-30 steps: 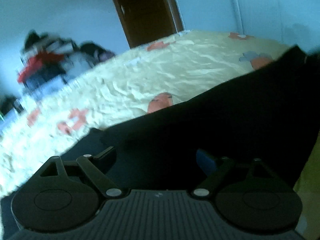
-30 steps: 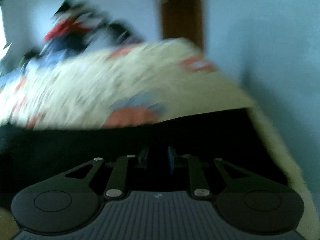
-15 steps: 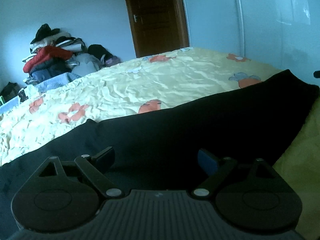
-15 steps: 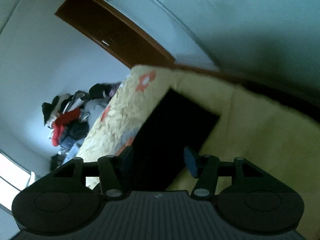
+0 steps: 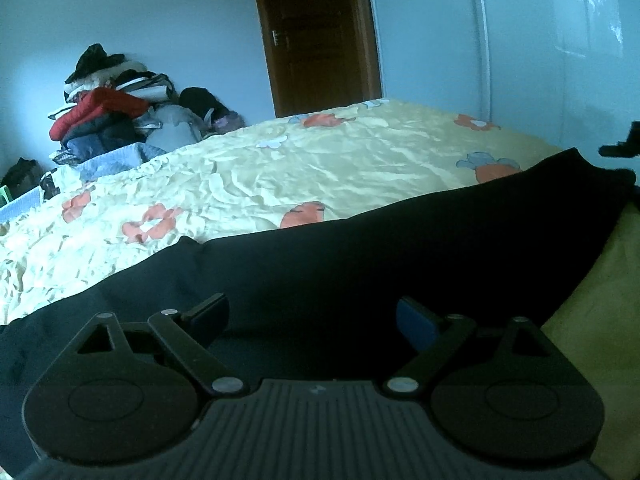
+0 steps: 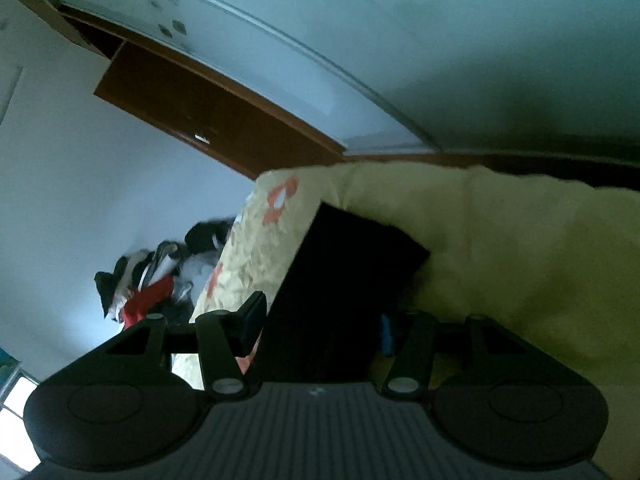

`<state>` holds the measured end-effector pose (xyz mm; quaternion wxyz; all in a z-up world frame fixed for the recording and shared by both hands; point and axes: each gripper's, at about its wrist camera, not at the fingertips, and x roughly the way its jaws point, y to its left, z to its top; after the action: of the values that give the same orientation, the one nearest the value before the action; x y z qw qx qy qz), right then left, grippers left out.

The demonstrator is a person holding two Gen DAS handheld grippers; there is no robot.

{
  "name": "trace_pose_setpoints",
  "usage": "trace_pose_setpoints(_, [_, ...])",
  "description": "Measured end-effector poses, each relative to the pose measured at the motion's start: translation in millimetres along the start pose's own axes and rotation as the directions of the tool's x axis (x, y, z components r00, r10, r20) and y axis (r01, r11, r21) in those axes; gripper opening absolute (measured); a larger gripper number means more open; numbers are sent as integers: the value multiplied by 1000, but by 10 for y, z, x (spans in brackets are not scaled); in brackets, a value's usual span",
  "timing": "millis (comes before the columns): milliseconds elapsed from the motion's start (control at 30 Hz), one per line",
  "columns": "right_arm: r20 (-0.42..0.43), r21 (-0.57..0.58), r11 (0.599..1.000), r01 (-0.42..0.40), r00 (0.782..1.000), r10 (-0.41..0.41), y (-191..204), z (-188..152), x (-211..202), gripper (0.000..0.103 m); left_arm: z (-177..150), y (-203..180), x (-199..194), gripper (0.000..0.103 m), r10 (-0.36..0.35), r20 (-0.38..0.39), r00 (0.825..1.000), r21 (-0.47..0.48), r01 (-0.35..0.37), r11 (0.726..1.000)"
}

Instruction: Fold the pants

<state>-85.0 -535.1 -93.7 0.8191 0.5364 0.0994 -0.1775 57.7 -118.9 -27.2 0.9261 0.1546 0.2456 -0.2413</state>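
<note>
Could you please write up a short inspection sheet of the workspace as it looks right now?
Surface: bed with a wrinkled yellow sheet printed with orange and blue shapes.
Job's things: dark pants lying along the near edge of the bed; one end reaches the bed's corner.
Clutter: pile of clothes against the far wall.
Grippers: left gripper open over the pants; right gripper open, rolled sideways, pants between its fingers, not clamped.
Cables: nothing seen.
Surroundings: brown door, pale walls, white wardrobe beside the bed.
</note>
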Motion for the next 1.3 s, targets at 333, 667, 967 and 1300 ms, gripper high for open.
trace_pose_setpoints(333, [-12,-61,998,12,1000,-13,47,-12,157,9,19,141,21,93,5,-11,1000,-64,-6,998])
trace_pose_setpoints(667, [-195,-289,935,-205,969,152,1004,-354,426,9,12,436,-6,93,90,-16,996,-144,-91,985])
trace_pose_setpoints(967, [-566,-424,769,-479,803,188,1853,-1599,810,9,-98,689,-82,94,163,-49,985,-187,-170,968])
trace_pose_setpoints(1300, [-697,-544,623,-562,716,37,2175,-2443,889,12,-185,849,-155,94,195,-69,978,-217,-206,954])
